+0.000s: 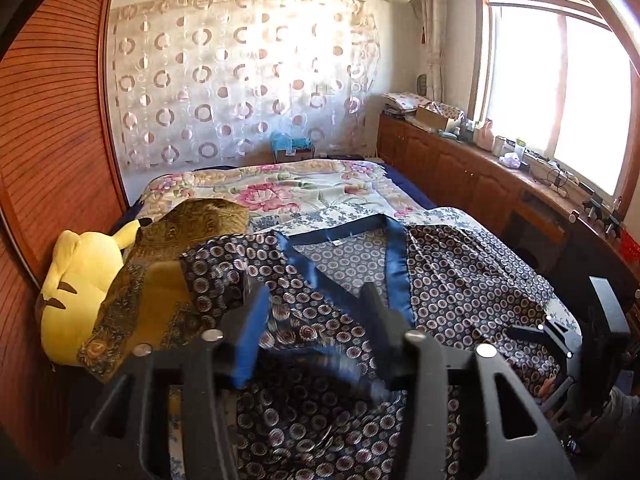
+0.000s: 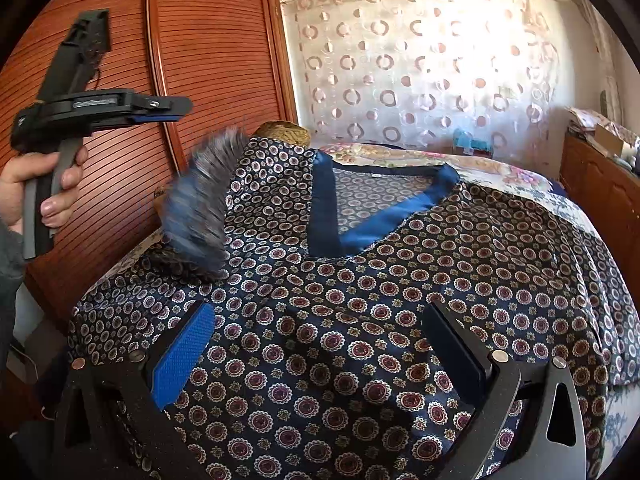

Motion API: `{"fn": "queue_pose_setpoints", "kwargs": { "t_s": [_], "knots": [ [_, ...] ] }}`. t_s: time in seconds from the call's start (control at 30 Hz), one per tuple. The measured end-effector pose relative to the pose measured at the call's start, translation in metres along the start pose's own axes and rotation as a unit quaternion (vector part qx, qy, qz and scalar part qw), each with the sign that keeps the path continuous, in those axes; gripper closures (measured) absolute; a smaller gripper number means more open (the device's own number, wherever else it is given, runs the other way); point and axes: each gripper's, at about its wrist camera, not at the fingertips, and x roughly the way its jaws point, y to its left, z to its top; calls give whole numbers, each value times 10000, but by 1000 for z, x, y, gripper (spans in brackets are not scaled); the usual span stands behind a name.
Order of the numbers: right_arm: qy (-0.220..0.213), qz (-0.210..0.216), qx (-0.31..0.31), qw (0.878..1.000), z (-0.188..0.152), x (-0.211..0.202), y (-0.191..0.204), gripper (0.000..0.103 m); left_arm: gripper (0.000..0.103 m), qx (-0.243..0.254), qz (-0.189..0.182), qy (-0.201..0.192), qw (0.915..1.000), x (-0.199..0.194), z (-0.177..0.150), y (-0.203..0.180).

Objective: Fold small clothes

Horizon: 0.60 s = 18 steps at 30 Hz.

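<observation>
The left sleeve (image 2: 200, 204) is flopping over. Left claw (image 1: 316, 320) and right claw (image 2: 316, 344) are wide, holding nothing. Next, grab the other sleeve.

The patterned shirt (image 2: 400, 300) lies flat across the bed (image 1: 320, 188), open from above at centre frame. At left of the frame, a yellow plush (image 1: 80, 280) and an olive cloth (image 1: 160, 280) crowd its edge against the wooden wardrobe (image 1: 52, 140); at right stands a cluttered surface (image 1: 480, 148)
</observation>
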Motion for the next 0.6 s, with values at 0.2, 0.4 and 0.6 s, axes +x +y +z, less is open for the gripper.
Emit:
{"fn": "queue_pose_setpoints", "kwargs": {
  "t_s": [0.2, 0.4, 0.6],
  "knots": [
    [3, 5, -28, 10000, 2, -2, 0, 0, 23, -93, 216, 331, 9992, 12, -34, 20],
    [70, 107, -74, 9999, 12, -2, -5, 0, 23, -78, 648, 1046, 9924, 42, -87, 38],
    [180, 204, -328, 9991, 34, 11, -5, 0, 23, -145, 715, 1438, 9869, 65, -116, 46]
  ]
}}
